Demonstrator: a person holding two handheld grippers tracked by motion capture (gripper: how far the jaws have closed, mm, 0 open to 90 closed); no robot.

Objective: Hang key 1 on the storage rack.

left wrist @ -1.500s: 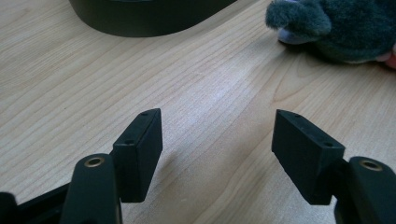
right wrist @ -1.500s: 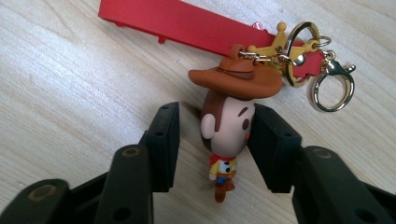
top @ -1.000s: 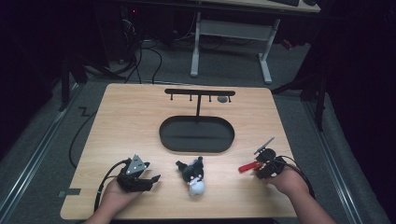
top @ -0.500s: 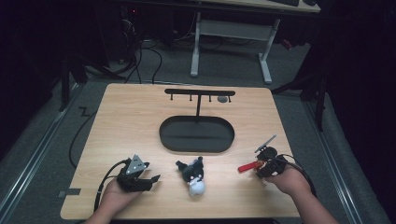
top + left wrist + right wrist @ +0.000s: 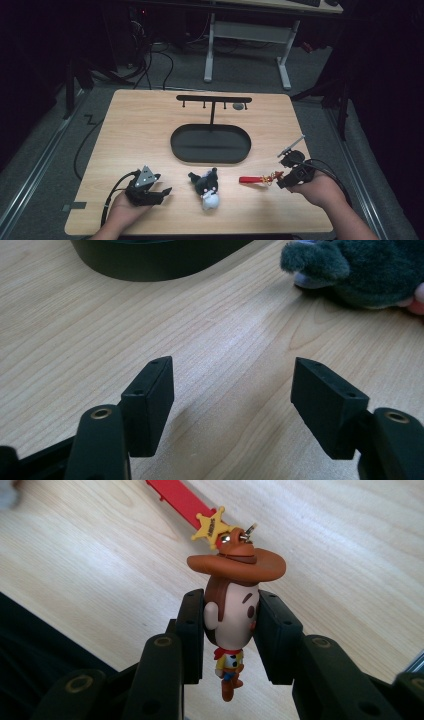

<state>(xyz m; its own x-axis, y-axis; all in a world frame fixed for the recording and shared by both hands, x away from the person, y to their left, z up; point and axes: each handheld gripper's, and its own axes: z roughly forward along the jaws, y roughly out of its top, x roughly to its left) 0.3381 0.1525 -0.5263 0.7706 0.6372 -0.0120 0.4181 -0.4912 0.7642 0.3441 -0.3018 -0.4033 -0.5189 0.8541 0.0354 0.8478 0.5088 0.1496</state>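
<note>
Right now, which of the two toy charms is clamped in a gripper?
The cowboy figure keychain, clamped by its head in the right gripper. The dark plush charm lies loose on the table.

Glossy plastic cowboy figure (image 5: 231, 620), fuzzy cloth plush toy (image 5: 207, 187), matt black tray (image 5: 210, 144), pale smooth-grained wooden table (image 5: 130, 130).

Table (image 5: 150, 125) lit evenly from overhead, room around it near black — high view soft, slightly grainy. Left gripper view: wood sharp mid-frame, plush (image 5: 360, 270) blurred at top, faint sheen on the grain. Right gripper view: figure (image 5: 232, 610) crisp, short soft shadows — dark lower-left corner.
</note>
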